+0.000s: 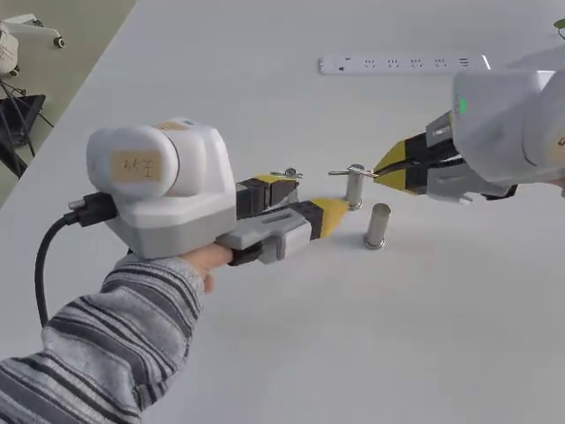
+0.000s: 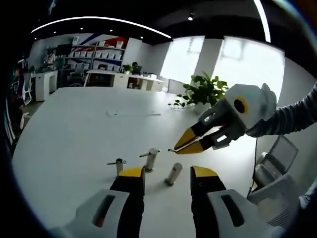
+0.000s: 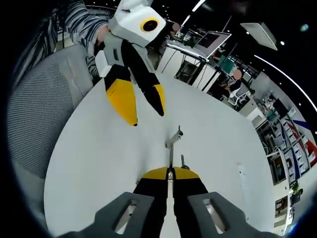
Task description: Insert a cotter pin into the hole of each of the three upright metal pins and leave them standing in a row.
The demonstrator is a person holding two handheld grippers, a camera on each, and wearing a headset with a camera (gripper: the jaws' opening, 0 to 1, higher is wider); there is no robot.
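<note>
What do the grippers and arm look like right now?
The left gripper and right gripper have white-grey bodies and black jaws with yellow tips. A black cable leaves the left one; the right shows a green light. The sleeve is grey-striped.

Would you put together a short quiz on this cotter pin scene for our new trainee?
1. True or false: the left gripper has its jaws open and holds nothing.
2. The right gripper is shut on: A a cotter pin; B a metal pin; C a screwdriver.
3. Fill in: ___ metal pins stand on the table.
Key: 1 true; 2 A; 3 three.
</note>
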